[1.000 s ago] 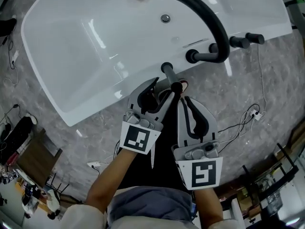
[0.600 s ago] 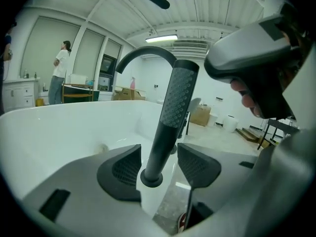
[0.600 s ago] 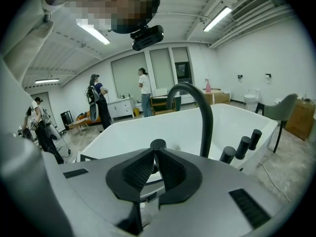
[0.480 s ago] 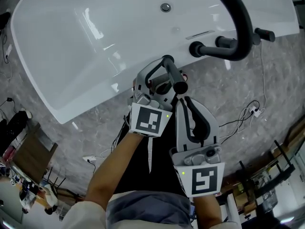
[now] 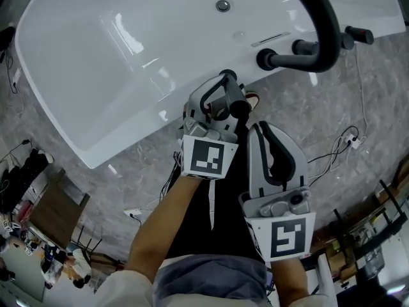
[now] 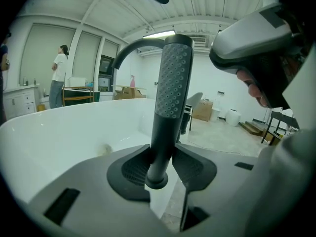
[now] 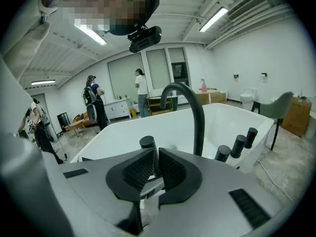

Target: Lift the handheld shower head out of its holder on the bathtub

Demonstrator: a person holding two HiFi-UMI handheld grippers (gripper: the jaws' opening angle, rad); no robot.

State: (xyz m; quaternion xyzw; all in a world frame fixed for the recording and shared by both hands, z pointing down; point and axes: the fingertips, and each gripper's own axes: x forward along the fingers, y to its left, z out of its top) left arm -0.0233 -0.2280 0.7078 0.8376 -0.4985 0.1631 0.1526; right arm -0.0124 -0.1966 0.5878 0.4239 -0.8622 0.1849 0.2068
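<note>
The black handheld shower head [image 5: 231, 93] stands upright in its holder on the near rim of the white bathtub [image 5: 115, 62]. In the left gripper view its dotted handle [image 6: 170, 93] rises between the jaws. My left gripper [image 5: 225, 85] [image 6: 160, 163] has just been closing, and both pads now press on the thin lower stem. My right gripper [image 5: 262, 132] [image 7: 154, 169] hangs just behind and to the right, its jaws together with nothing between them. The shower head's top [image 7: 147, 143] shows just beyond its pads.
A tall black arched spout [image 5: 323, 18] [image 7: 195, 112] and several black knobs [image 7: 237, 144] stand on the rim to the right. Cables [image 5: 339, 149] lie on the grey floor. People [image 7: 140, 90] stand far off at the back of the room.
The left gripper moved from beside the shower head to around it, sank a little, and its jaws closed on the stem. The right gripper has stayed put.
</note>
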